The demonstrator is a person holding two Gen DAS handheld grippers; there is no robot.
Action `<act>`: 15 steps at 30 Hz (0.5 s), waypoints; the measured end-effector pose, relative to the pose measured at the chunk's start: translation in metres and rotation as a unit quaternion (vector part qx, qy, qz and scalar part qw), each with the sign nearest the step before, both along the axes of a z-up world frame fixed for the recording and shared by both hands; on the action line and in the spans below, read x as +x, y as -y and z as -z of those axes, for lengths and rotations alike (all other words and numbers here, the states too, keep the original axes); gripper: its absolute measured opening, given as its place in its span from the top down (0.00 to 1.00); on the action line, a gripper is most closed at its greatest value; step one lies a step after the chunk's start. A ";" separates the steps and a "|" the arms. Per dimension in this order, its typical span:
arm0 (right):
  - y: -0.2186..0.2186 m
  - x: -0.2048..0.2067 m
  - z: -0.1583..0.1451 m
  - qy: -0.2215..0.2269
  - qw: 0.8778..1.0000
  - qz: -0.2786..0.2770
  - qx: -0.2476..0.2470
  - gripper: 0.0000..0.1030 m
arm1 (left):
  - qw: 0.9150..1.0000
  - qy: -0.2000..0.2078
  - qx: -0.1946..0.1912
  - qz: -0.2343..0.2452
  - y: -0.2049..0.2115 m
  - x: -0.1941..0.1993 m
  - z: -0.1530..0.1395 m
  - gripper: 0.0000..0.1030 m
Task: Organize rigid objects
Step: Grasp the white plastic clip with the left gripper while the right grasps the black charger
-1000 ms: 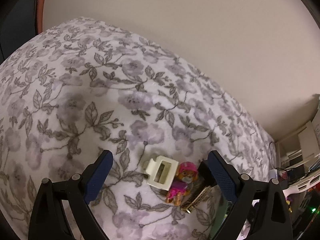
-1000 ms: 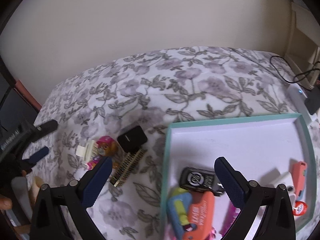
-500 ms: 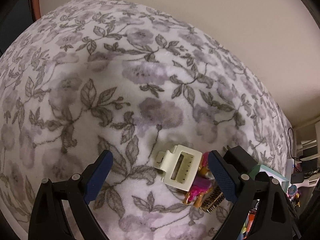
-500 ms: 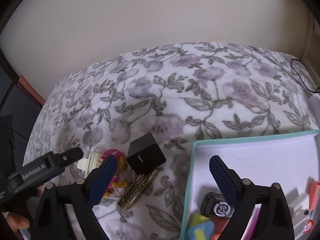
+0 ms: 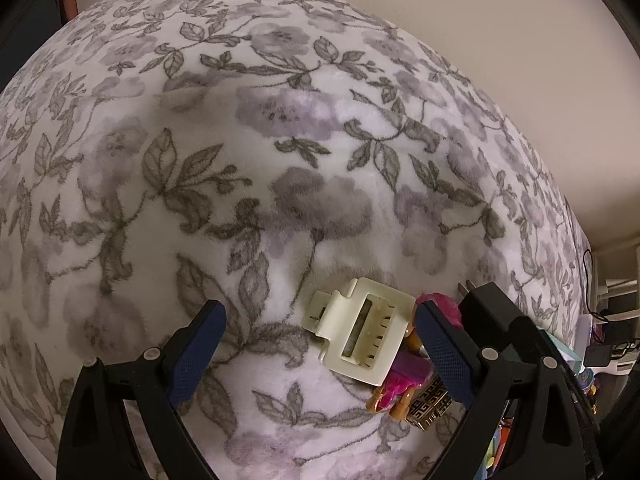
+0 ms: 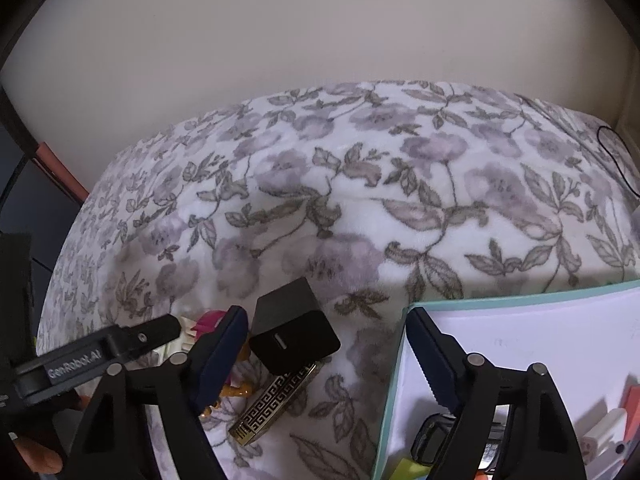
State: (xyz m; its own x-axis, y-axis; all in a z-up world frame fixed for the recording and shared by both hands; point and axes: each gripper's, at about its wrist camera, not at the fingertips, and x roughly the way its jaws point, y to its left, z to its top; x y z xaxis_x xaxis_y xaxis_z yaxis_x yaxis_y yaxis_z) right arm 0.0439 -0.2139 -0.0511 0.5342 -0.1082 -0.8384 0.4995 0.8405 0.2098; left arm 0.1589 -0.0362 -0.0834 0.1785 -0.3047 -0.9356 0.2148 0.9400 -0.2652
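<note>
A cream hair claw clip point(image 5: 362, 336) lies on the floral blanket between the open fingers of my left gripper point(image 5: 316, 350). A pink toy pup figure point(image 5: 404, 376) lies against the clip's right side, partly hidden by the right finger. A black charger cube point(image 6: 290, 330) and a gold patterned comb point(image 6: 276, 406) lie between the open fingers of my right gripper point(image 6: 324, 360). The charger also shows in the left wrist view point(image 5: 494, 308). The teal-rimmed white tray point(image 6: 520, 300) lies to the right. Both grippers are empty.
The tray holds a black watch-like item point(image 6: 434, 436) and several coloured pieces at its lower right. The left gripper's arm point(image 6: 96, 354) crosses the right view's left side. A black cable point(image 6: 616, 160) lies at the blanket's far right. A beige wall stands behind.
The left gripper has moved closer to the clip, which now sits between its fingers. The right gripper has shifted left and forward, so the charger and comb are now between its fingers.
</note>
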 end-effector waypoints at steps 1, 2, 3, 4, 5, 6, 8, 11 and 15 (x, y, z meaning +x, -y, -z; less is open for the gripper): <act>-0.001 0.000 -0.001 0.001 1.000 -0.001 -0.002 0.21 | 1.000 0.000 0.002 0.001 0.000 -0.001 0.000 0.07; -0.001 0.000 -0.002 0.001 1.000 -0.002 -0.004 0.22 | 1.000 0.000 0.003 0.002 0.001 -0.001 0.001 0.07; -0.002 0.001 -0.003 0.001 1.000 -0.005 -0.005 0.22 | 1.000 0.000 0.005 0.004 0.002 -0.002 0.001 0.07; -0.004 0.001 -0.003 0.002 1.000 -0.008 -0.007 0.22 | 1.000 0.000 0.006 0.006 0.002 -0.002 0.001 0.07; -0.005 0.002 -0.003 0.002 1.000 -0.012 -0.008 0.23 | 1.000 0.000 0.007 0.007 0.003 -0.003 0.001 0.07; -0.007 0.003 -0.003 0.000 1.000 -0.017 -0.011 0.25 | 1.000 0.001 0.009 0.009 0.003 -0.003 0.001 0.07; -0.010 0.005 -0.002 -0.004 1.000 -0.022 -0.015 0.26 | 1.000 0.000 0.014 0.013 0.004 -0.003 0.002 0.07; -0.012 0.007 0.002 -0.010 0.999 -0.027 -0.019 0.28 | 1.000 -0.004 0.019 0.016 0.006 -0.003 0.005 0.08; -0.013 0.009 0.007 -0.015 0.999 -0.030 -0.019 0.37 | 1.000 -0.004 0.019 0.017 0.005 -0.004 0.004 0.09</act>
State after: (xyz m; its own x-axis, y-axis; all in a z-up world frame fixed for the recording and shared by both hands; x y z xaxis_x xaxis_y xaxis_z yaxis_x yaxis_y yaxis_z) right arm 0.0533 -0.2006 -0.0584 0.5160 -0.1088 -0.8497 0.4542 0.8757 0.1637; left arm 0.1548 -0.0411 -0.0876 0.1607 -0.2752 -0.9478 0.2451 0.9414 -0.2318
